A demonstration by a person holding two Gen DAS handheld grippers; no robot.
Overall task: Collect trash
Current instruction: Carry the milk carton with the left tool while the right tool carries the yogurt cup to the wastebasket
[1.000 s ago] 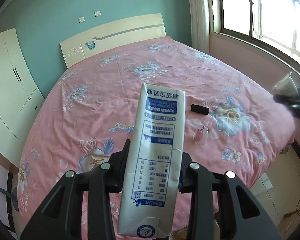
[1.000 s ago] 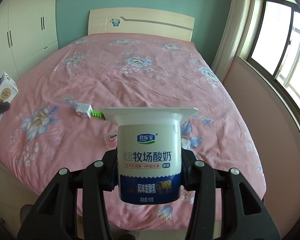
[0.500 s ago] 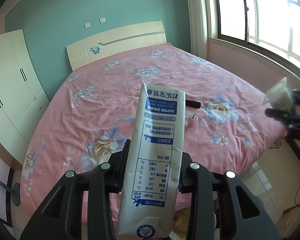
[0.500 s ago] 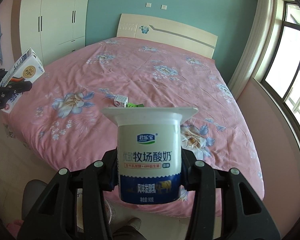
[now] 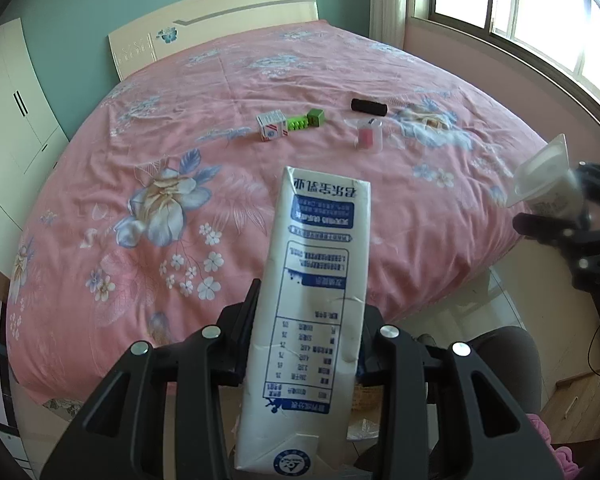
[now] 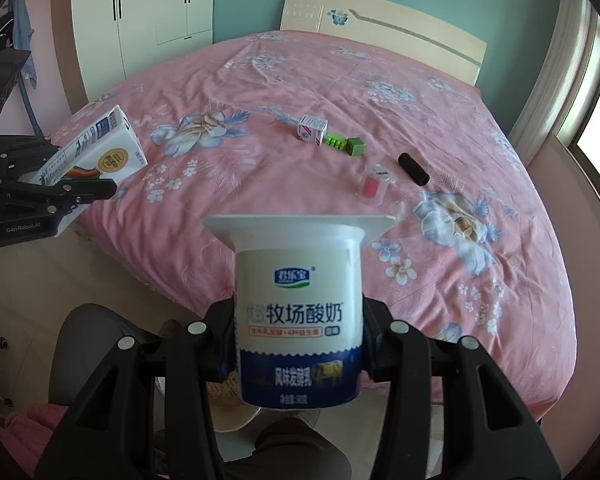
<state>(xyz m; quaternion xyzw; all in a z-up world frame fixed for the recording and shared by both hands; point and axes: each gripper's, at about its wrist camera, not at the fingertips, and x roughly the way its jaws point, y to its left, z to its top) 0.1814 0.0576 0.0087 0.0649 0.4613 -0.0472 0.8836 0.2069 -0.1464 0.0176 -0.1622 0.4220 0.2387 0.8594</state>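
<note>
Left wrist view: the left gripper is clamped on a tall white-and-blue milk carton, pinched on its two narrow sides low on the body. The carton's long axis runs along the fingers and away from the camera, leaning slightly right, its far end out over the foot of the pink bed and its printed text reading upside down. The paper wall is already creased near the pads; a harder squeeze could buckle it further and let the carton slip or pivot. Still on the bed, well apart from the gripper, lie a small carton, touching a green block piece, a clear cup and a black cylinder.

Right wrist view: the right gripper is closed on a yogurt cup, held upright by its lower half with the wide square rim up, so its axis is vertical in this view (label facing the camera). The tapered, smooth wall is the risk: a loosened grip could let it slide down and out, and any tilt might spill leftovers, though whether the cup holds anything I cannot tell. No bin is clearly visible; both pieces are held in the air off the foot of the bed, so dropping either means chasing it on the floor.
</note>
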